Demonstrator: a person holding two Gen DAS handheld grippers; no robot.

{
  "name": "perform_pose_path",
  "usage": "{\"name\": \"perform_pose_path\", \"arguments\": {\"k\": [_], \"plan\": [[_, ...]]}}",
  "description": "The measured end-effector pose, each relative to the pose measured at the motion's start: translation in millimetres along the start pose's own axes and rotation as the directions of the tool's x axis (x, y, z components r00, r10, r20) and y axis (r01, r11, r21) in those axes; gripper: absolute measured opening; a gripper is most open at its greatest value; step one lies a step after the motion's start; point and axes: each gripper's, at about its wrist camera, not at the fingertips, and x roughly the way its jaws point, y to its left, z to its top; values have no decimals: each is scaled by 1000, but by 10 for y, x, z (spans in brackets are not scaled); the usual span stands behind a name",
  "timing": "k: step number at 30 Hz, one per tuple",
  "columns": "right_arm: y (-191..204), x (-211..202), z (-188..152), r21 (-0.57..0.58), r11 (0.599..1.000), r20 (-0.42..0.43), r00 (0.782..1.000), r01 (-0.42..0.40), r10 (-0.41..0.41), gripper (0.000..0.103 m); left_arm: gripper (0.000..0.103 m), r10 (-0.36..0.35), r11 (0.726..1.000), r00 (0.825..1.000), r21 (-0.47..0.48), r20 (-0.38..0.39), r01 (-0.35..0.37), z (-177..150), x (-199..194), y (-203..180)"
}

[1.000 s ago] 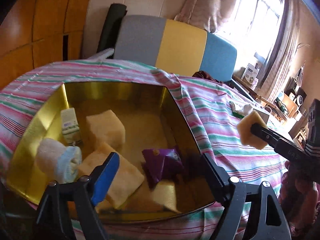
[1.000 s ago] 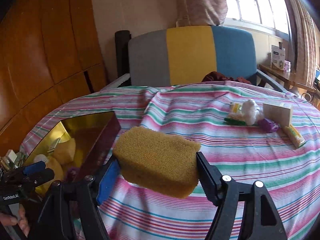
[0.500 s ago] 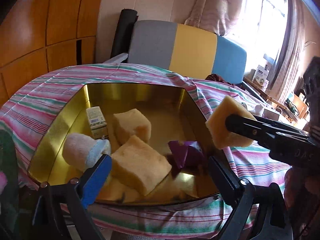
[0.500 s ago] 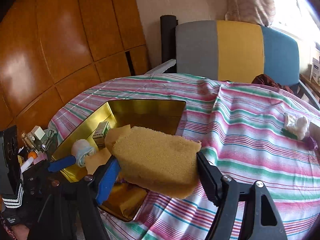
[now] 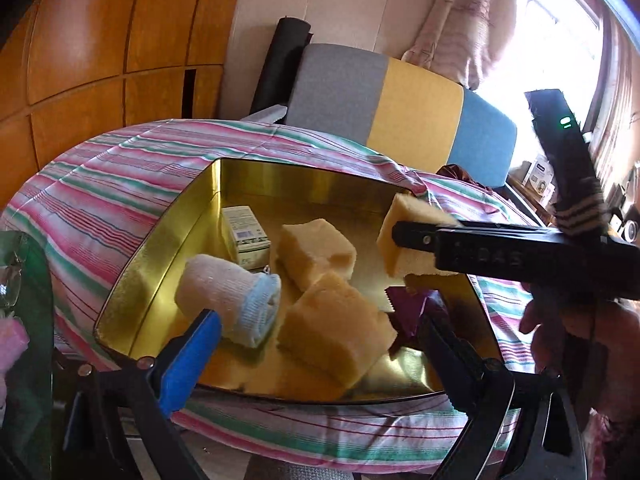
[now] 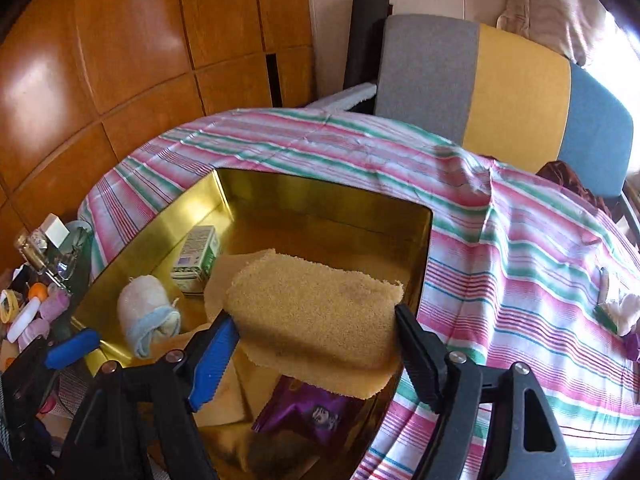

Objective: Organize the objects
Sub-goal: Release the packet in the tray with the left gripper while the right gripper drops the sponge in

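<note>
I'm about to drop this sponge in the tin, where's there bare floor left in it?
Bare gold floor lies along the far wall of the tin, behind the small carton. The near half is crowded: rolled sock, purple packet and two sponges.

sock (image 5: 228, 298) left of sponges (image 5: 336, 332), in tin (image 5: 160, 248)

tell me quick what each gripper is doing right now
Left gripper: open, holding nothing, at the near edge of the gold tin.
Right gripper: shut on the yellow sponge, above the tin.
</note>
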Motion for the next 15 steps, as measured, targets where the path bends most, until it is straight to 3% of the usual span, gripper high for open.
{"name": "perform_pose_path", "arguments": {"k": [8, 15], "plan": [[-7, 230, 28, -12, 999, -59, 998, 38, -38, 81, 99, 2, 999, 1000, -33, -4, -2, 6, 14, 98], [-111, 195, 20, 57, 998, -37, 999, -4, 6, 85, 99, 19, 999, 1000, -34, -11, -20, -13, 38, 95]]}}
